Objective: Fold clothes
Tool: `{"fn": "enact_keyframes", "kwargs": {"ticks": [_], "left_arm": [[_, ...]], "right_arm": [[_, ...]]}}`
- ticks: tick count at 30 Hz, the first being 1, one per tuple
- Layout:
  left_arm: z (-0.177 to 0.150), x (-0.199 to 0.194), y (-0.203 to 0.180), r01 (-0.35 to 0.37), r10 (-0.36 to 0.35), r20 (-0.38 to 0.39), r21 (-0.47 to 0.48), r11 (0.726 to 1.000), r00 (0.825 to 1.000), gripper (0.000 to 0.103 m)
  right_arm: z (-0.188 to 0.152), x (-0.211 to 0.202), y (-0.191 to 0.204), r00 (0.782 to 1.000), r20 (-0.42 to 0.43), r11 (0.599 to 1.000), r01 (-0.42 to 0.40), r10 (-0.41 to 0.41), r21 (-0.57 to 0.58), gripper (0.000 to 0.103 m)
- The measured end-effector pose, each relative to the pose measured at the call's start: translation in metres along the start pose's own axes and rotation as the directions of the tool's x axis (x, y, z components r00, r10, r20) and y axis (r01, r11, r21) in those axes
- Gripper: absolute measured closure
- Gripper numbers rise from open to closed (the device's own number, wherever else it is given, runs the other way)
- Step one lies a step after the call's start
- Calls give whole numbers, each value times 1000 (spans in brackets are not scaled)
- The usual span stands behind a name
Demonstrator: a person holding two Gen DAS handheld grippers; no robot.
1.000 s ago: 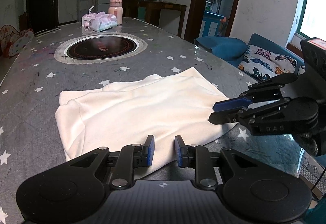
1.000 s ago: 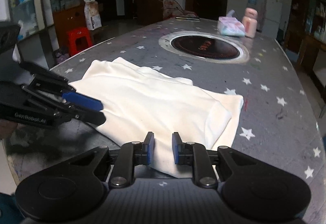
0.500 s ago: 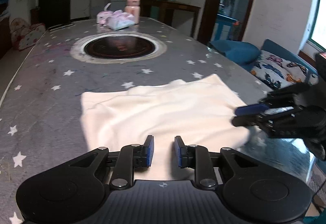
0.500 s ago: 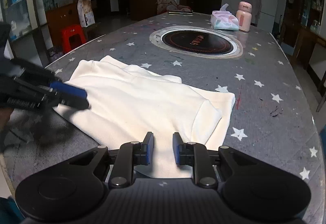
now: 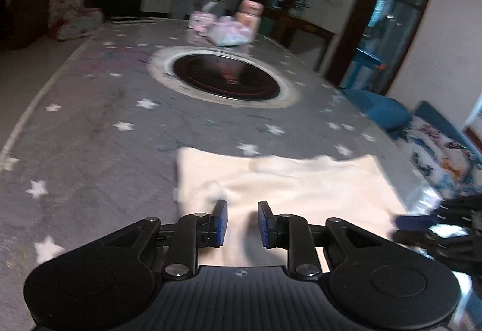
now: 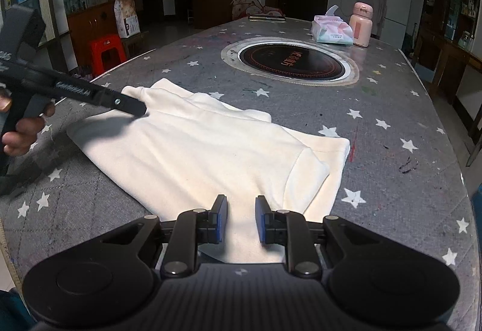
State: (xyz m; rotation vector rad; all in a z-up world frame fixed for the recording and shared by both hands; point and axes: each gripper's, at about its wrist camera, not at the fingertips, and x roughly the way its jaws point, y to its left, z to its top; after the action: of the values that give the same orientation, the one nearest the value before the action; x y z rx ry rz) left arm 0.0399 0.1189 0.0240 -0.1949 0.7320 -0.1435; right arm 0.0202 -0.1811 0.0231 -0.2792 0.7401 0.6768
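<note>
A: Grey starry table [image 6: 391, 108], and the white garment [image 6: 211, 156] lies near its edge, layers already doubled over.

B: Left gripper [image 5: 241, 222] and right gripper [image 6: 238, 218] both parted, empty. Finished or mid-fold? Can't tell.

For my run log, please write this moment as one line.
task: fold clothes | white garment flat, partly folded on table | left gripper open, above garment | right gripper open, at near edge
</note>
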Motion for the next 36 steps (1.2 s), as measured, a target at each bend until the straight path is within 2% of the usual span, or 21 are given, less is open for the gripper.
{"fn": "enact_keyframes", "kwargs": {"ticks": [6, 9, 13, 19, 24, 30, 36], "left_arm": [[10, 10, 15, -53, 54, 7, -44, 998, 999, 79], [14, 6, 2, -78, 78, 20, 18, 997, 997, 77], [17, -6, -13, -37, 32, 60, 71, 997, 998, 74], [23, 12, -26, 33, -35, 17, 89, 995, 999, 76], [28, 36, -26, 32, -31, -14, 68, 997, 999, 77], [32, 48, -23, 16, -16, -11, 69, 997, 1000, 76], [33, 49, -25, 9, -8, -5, 67, 998, 1000, 76]], "right_arm": [[1, 1, -2, 1000, -1, 1000, -6, 6, 3, 84], [5, 1, -2, 1000, -5, 1000, -11, 11, -4, 84], [16, -3, 0, 1000, 9, 1000, -14, 14, -21, 84], [41, 12, -5, 1000, 24, 999, -1, 2, -40, 84], [56, 35, -15, 1000, 13, 1000, 5, -5, -23, 85], [58, 66, -26, 999, -26, 1000, 18, -18, 2, 84], [62, 63, -28, 1000, 4, 1000, 22, -22, 9, 84]]}}
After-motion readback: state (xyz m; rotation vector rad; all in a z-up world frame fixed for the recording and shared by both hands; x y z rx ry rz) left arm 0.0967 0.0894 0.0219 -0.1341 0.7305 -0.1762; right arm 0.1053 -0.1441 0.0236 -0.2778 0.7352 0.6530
